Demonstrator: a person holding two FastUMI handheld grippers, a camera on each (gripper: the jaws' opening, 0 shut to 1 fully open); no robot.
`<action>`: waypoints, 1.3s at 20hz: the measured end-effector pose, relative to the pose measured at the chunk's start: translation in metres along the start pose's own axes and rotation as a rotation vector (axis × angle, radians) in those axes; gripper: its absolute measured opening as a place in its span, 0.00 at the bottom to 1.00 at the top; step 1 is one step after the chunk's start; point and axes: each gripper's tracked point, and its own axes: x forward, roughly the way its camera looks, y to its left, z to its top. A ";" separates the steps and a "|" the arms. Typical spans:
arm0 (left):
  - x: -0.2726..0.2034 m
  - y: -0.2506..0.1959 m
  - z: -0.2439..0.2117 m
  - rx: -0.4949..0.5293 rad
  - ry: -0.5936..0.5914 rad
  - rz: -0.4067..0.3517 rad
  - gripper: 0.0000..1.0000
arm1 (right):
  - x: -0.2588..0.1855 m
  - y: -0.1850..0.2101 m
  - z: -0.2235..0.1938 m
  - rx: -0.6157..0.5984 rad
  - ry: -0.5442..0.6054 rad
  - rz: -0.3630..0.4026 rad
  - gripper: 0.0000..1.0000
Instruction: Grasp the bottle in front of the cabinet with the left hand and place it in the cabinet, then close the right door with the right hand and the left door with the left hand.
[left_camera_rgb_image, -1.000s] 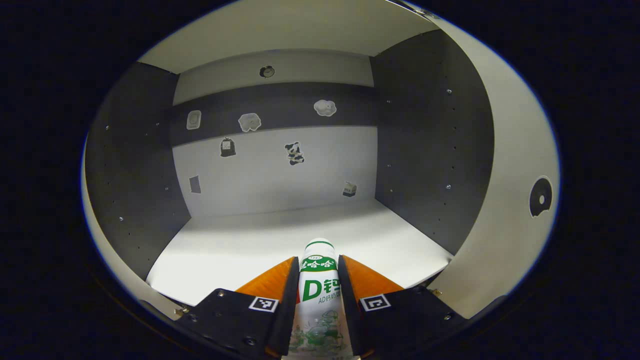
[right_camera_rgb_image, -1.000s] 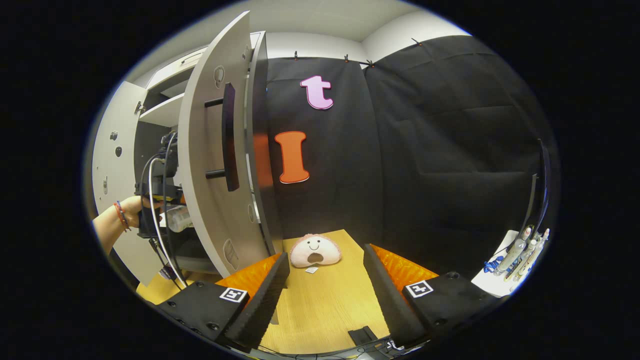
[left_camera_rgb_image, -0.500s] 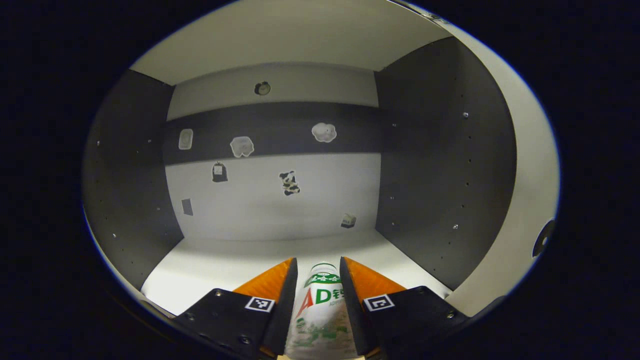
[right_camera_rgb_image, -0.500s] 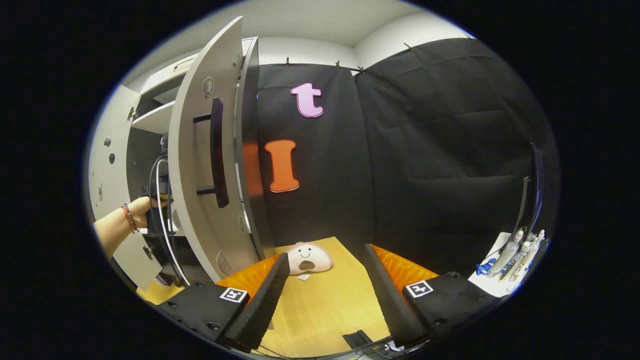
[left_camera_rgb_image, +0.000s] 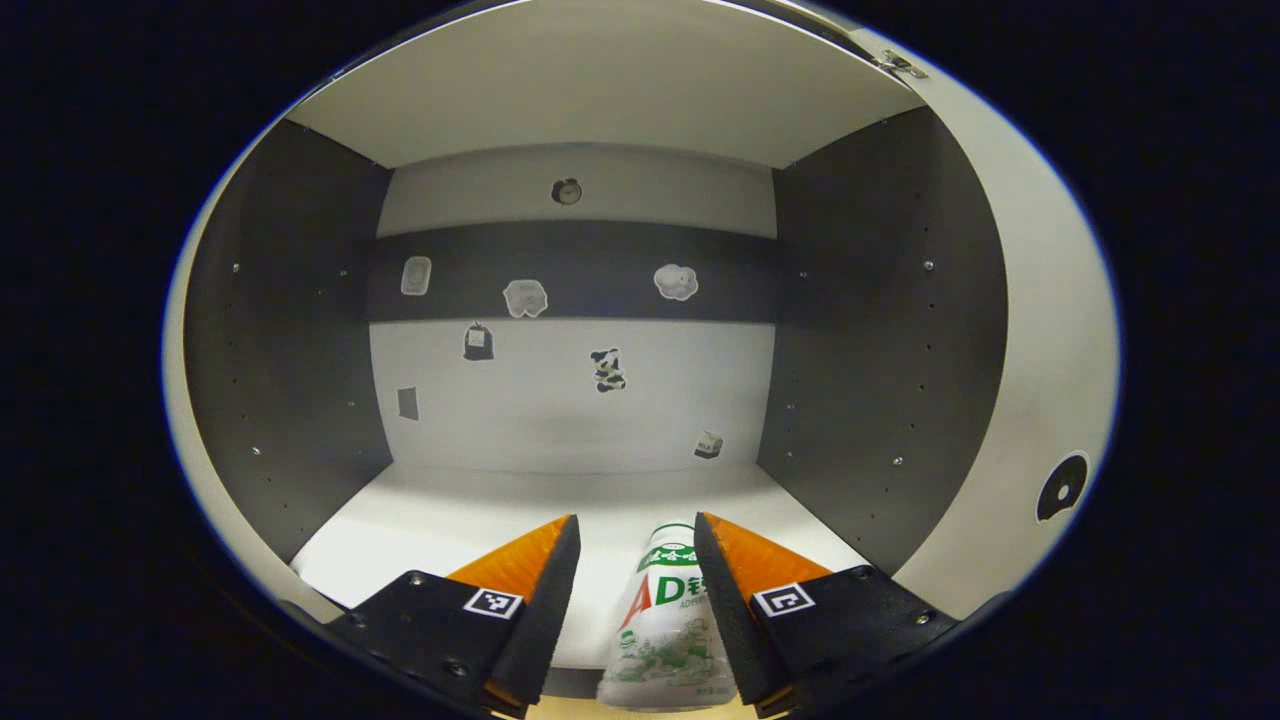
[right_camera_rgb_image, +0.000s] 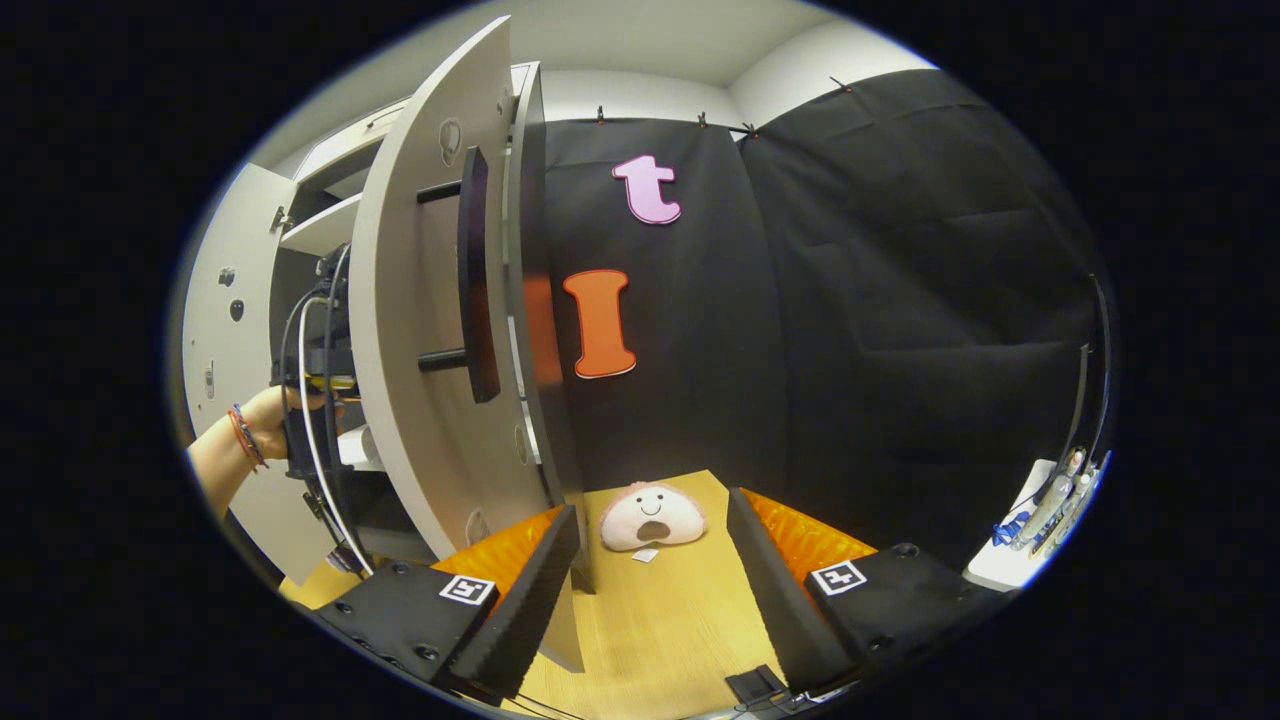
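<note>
The left gripper (left_camera_rgb_image: 628, 590) is standing with its fingers apart, the bottle (left_camera_rgb_image: 668, 632) sitting upright between them against the right finger, at the cabinet shelf's (left_camera_rgb_image: 450, 520) front edge. "AD" is readable on its label. The right gripper (right_camera_rgb_image: 650, 590) is gaping empty beside the open right door (right_camera_rgb_image: 420, 330).

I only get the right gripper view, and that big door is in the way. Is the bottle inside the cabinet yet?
Observer: The bottle is at the front edge of the cabinet shelf, between the left gripper fingers.
Child: Is it being squeezed?
Observer: No, the jaws stand open, with a gap on one side of the bottle.
Child: What else is in there?
Observer: Small stickers dot the back wall.
</note>
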 end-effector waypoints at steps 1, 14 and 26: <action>-0.011 0.004 0.013 0.007 -0.025 0.009 0.70 | 0.001 -0.002 -0.001 -0.008 -0.002 -0.001 0.99; -0.240 0.081 0.031 -0.111 -0.153 0.045 0.93 | 0.019 0.028 0.006 -0.086 -0.012 0.062 0.89; -0.352 0.158 -0.012 -0.137 -0.164 0.051 0.93 | -0.002 0.053 0.001 -0.098 -0.061 -0.058 0.93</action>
